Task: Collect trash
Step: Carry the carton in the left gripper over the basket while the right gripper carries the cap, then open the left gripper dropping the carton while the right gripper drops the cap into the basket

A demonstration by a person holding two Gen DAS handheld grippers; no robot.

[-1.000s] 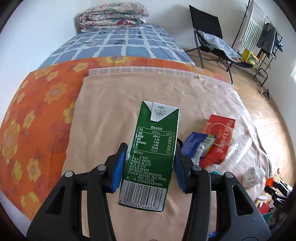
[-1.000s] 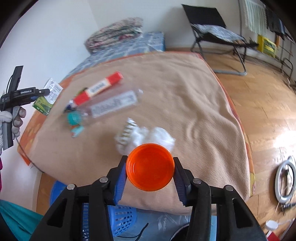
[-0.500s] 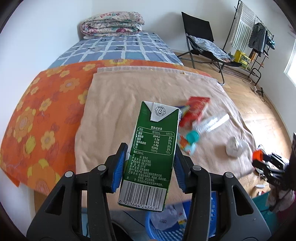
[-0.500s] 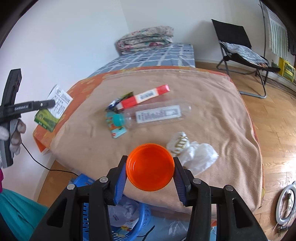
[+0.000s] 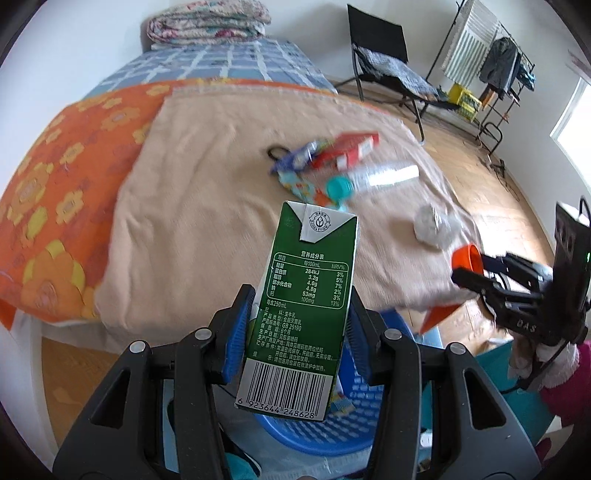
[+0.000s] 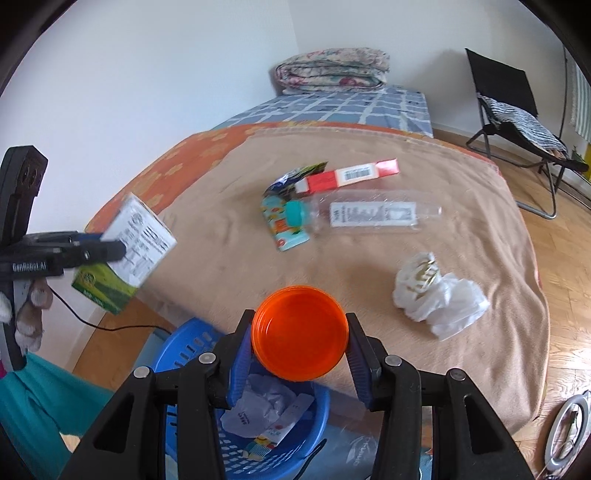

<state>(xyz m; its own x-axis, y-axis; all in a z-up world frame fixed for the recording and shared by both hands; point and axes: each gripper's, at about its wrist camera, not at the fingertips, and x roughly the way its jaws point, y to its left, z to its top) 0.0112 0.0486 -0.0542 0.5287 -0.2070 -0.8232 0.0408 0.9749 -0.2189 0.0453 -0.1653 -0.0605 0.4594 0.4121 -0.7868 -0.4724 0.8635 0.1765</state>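
My left gripper is shut on a green milk carton and holds it above the blue trash basket at the foot of the bed. My right gripper is shut on an orange plastic cup above the same basket, which holds crumpled paper and wrappers. On the beige blanket lie a clear bottle with a teal cap, a red box, snack wrappers and a crumpled white bag. Each gripper shows in the other's view: left, right.
An orange flowered cover and blue checked sheet with folded quilts lie behind. A black folding chair and clothes rack stand on the wood floor at right.
Both grippers have drawn back from the bed with their loads and now hang over the blue basket at the bed's foot.
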